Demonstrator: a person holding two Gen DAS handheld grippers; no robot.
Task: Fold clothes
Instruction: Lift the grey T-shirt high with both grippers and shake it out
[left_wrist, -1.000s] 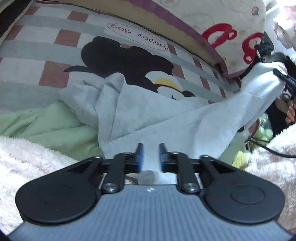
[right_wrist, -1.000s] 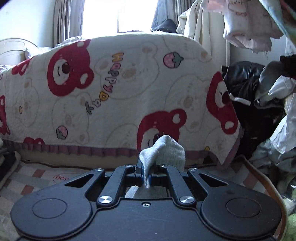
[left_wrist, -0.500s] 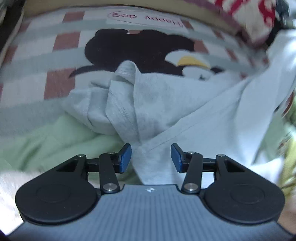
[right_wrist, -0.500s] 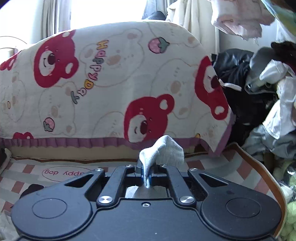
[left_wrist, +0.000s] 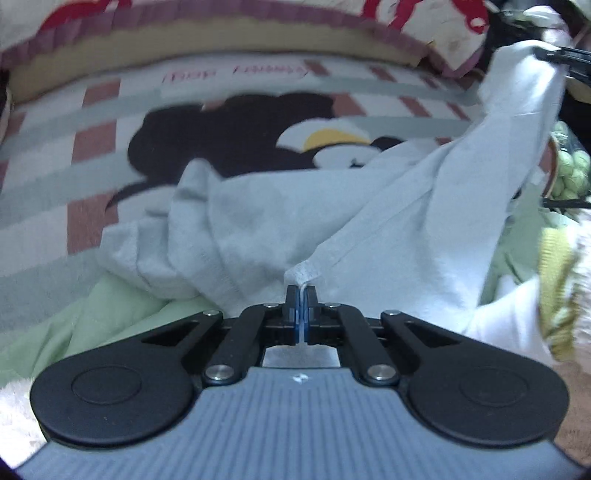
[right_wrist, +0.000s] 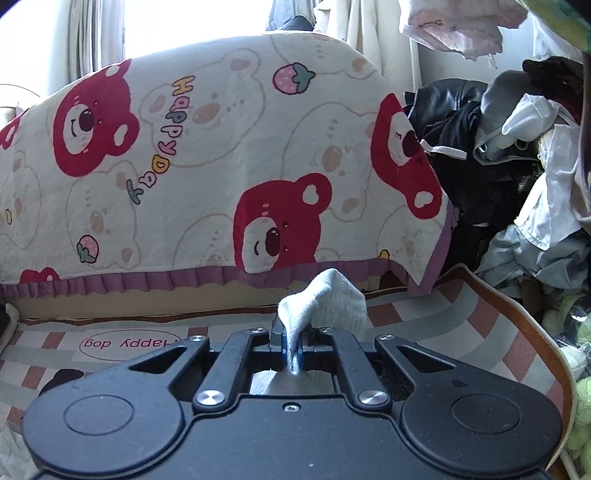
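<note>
Bright window behind bear-print bedspread

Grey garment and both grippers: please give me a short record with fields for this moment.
garment: grey garment, crumpled on the checked mat
left gripper: jaws have just closed, pinching a hem corner
right gripper: jaws shut on another grey corner, held higher
under garment: green cloth
background: bear-print cover

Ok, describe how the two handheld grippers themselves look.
The left gripper has a ribbed grey body with a small white mark, black linkage arms with silver rivets, two round black discs, and blue pads. The right gripper has the same black linkages, rivets and discs, but a smooth black body with one screw.
</note>
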